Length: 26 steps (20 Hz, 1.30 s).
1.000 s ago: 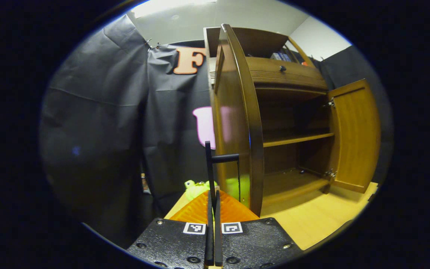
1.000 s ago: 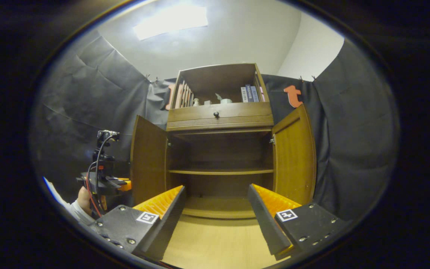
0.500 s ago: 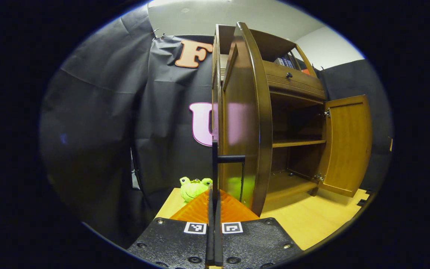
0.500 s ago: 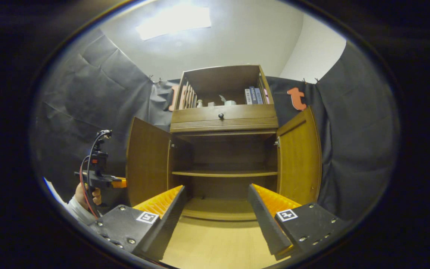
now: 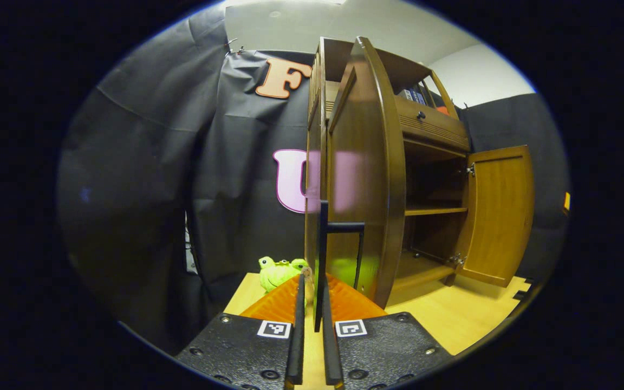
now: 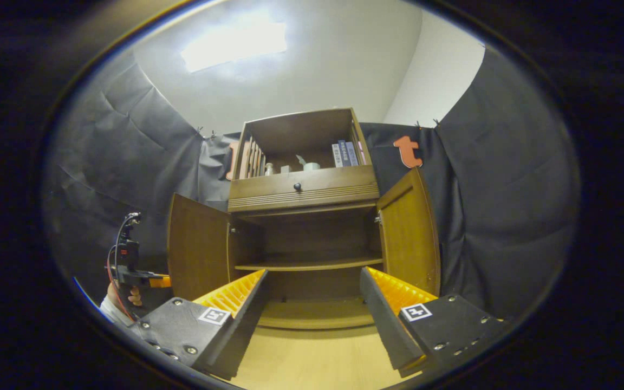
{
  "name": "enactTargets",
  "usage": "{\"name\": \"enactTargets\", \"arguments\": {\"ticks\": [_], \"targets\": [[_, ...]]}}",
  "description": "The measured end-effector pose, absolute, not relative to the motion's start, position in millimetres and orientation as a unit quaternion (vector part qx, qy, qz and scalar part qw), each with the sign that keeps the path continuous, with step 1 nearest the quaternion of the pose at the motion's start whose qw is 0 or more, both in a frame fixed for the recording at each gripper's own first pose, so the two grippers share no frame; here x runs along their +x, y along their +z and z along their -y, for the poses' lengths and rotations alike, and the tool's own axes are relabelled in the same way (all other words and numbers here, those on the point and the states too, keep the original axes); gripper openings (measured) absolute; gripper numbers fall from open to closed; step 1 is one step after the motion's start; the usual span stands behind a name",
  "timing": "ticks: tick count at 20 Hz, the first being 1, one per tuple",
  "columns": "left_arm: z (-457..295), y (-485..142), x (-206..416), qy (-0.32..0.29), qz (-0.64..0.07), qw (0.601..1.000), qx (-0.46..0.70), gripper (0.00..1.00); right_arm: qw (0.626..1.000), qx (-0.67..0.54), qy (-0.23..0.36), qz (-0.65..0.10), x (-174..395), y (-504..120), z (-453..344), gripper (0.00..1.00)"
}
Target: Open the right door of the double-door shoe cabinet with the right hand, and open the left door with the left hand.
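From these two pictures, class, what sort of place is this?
Probably a staged recording booth, not a home: black cloth hangs as walls around one wooden cabinet, and a hand holds a wired gripper.

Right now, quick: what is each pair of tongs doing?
Left tongs: slightly open, door handle between them, not clamped.
Right tongs: wide open, holding nothing.
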State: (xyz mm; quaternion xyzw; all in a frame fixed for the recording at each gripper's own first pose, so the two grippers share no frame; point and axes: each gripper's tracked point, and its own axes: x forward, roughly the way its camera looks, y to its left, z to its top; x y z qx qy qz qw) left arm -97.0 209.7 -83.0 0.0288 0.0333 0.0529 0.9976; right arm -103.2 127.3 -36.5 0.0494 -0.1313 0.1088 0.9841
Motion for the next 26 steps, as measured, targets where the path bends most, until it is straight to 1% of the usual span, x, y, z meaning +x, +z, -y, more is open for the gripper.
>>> {"name": "enactTargets", "arguments": {"ticks": [2,3,4,5,6,7,8,9,10,11,12,13,14,17,20,22,23,24,25,26], "targets": [[-206.8,-72.3,-112.5,0.065,-0.013,0.995,0.069,0.17,0.984,0.055,0.106,0.134,-104.8,-36.1,-122.7,0.94],[-206.9,-64.0,-118.4,0.082,0.003,0.993,0.087,0.17,0.983,0.059,0.104,0.138,-107.0,-34.0,-120.1,0.94],[-209.0,-55.5,-123.2,0.105,0.019,0.988,0.112,0.18,0.983,0.064,0.102,0.14,-108.0,-33.9,-117.0,0.99],[-214.3,-46.7,-134.1,0.14,0.04,0.981,0.126,0.18,0.983,0.067,0.101,0.141,-108.2,-33.9,-115.0,0.97],[-219.0,-33.1,-144.3,0.167,0.08,0.973,0.14,0.25,0.983,0.067,0.098,0.14,-108.2,-35.1,-112.5,0.96],[-212.1,-17.2,-151.8,0.176,0.119,0.965,0.153,0.32,0.984,0.061,0.089,0.14,-109.2,-36.3,-107.1,0.94],[-203.7,-5.7,-159.9,0.181,0.138,0.961,0.159,0.38,0.986,0.053,0.078,0.14,-109.0,-38.2,-100.6,0.99],[-202.5,-6.9,-163.1,0.186,0.133,0.961,0.157,0.45,0.987,0.045,0.07,0.139,-108.6,-39.0,-96.9,0.94],[-196.5,-9.1,-164.7,0.182,0.127,0.964,0.144,0.52,0.987,0.041,0.067,0.138,-110.0,-40.0,-96.5,0.94],[-183.4,-9.4,-165.9,0.171,0.122,0.969,0.13,0.53,0.987,0.039,0.071,0.136,-111.2,-40.1,-98.5,0.94],[-173.0,-6.6,-165.2,0.165,0.117,0.972,0.122,0.53,0.987,0.039,0.077,0.134,-111.8,-40.8,-101.8,0.99],[-165.7,-2.2,-166.4,0.162,0.115,0.973,0.115,0.54,0.987,0.04,0.082,0.133,-111.6,-40.5,-103.5,0.94],[-156.4,4.8,-164.7,0.156,0.12,0.974,0.112,0.6,0.987,0.038,0.086,0.131,-111.1,-41.3,-104.5,0.94],[-135.3,23.7,-158.0,0.153,0.133,0.974,0.1,0.99,0.988,0.021,0.09,0.126,-110.0,-42.6,-103.8,0.94],[-108.9,30.8,-146.9,0.138,0.131,0.979,0.079,0.99,0.989,0.005,0.084,0.122,-107.1,-43.0,-99.8,0.94],[-90.6,33.7,-137.6,0.124,0.127,0.982,0.061,0.99,0.989,0.006,0.084,0.122,-103.6,-40.1,-98.5,0.99],[-82.6,34.3,-131.2,0.115,0.123,0.984,0.053,0.99,0.989,0.006,0.084,0.121,-101.4,-38.4,-97.3,0.99],[-73.7,32.6,-124.0,0.108,0.115,0.987,0.043,0.99,0.989,0.005,0.084,0.122,-96.9,-35.5,-95.9,0.94],[-63.7,28.3,-116.5,0.101,0.104,0.989,0.034,0.99,0.989,0.003,0.084,0.12,-93.7,-33.3,-94.2,0.94],[-55.1,23.0,-107.5,0.095,0.088,0.991,0.027,0.99,0.989,-0.001,0.084,0.118,-89.9,-31.6,-91.8,0.99]]}}
